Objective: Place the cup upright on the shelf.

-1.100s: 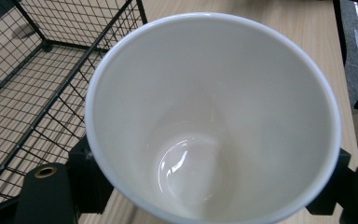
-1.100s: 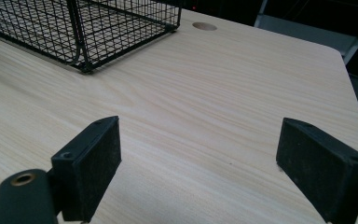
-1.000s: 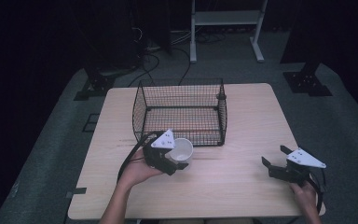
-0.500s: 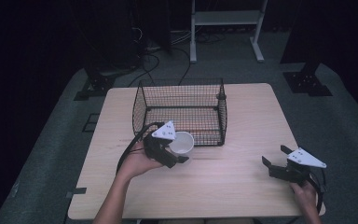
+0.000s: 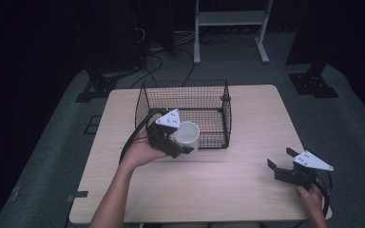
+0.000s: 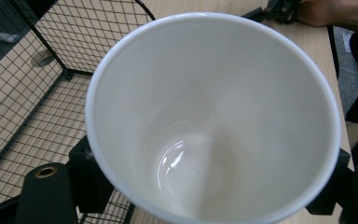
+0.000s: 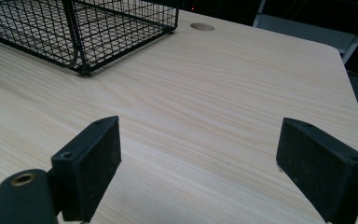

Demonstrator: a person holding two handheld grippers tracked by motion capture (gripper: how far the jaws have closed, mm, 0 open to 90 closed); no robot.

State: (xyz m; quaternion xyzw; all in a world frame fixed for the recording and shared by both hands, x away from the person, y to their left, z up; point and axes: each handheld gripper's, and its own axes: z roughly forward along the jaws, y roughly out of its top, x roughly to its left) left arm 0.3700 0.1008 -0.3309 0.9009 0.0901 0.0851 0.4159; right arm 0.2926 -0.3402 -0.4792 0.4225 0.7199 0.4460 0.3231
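The left gripper (image 5: 177, 142) clamped a white cup (image 5: 187, 136) at the wire basket's (image 5: 184, 113) near wall, its empty inside plain in the left gripper view. The right gripper (image 5: 285, 164), jaws apart, rested well right of the basket on bare table (image 5: 228, 183).

Left claw (image 5: 183, 142): a chunky black body topped with a grey three-cornered plate dotted with small dark screws, and a thick black cable looping off its back. Bare forearm behind it, no sleeve on show. In its own view, square black blocks and a brass-ringed hole at the lower corner. Right claw (image 5: 280, 159): same black frame, same grey plate, black cable curling by the hand. Its pads (image 7: 91, 165) are flat, matte black rectangles with small screw recesses.
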